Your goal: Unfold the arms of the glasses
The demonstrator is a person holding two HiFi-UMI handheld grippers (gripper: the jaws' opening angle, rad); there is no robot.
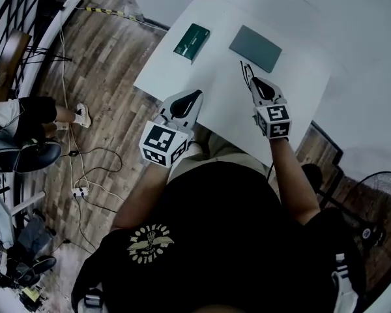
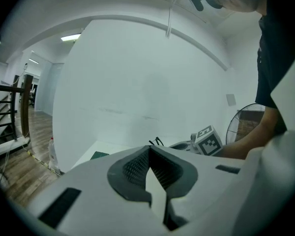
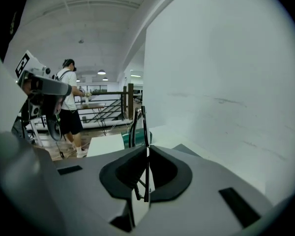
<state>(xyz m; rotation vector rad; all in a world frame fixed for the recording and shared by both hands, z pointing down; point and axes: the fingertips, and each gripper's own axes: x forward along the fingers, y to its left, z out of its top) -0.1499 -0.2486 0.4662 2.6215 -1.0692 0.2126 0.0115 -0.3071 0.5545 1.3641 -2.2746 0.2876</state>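
Black thin-framed glasses (image 1: 246, 75) stick out past the tip of my right gripper (image 1: 253, 83), above the white table (image 1: 215, 103). In the right gripper view the jaws are shut on the glasses (image 3: 137, 127), whose frame rises upright from between the pads. My left gripper (image 1: 197, 95) hovers over the table's near edge to the left, apart from the glasses. Its jaws are shut with nothing between them (image 2: 149, 149). From the left gripper view the glasses (image 2: 157, 142) and the right gripper's marker cube (image 2: 207, 140) show just beyond.
A dark green case (image 1: 191, 42) and a grey flat pad (image 1: 255, 47) lie on the far part of the table. A fan (image 1: 378, 201) stands at the right. Cables cross the wooden floor at the left, where a seated person (image 1: 26, 116) is. Another person (image 3: 69, 107) stands by a railing.
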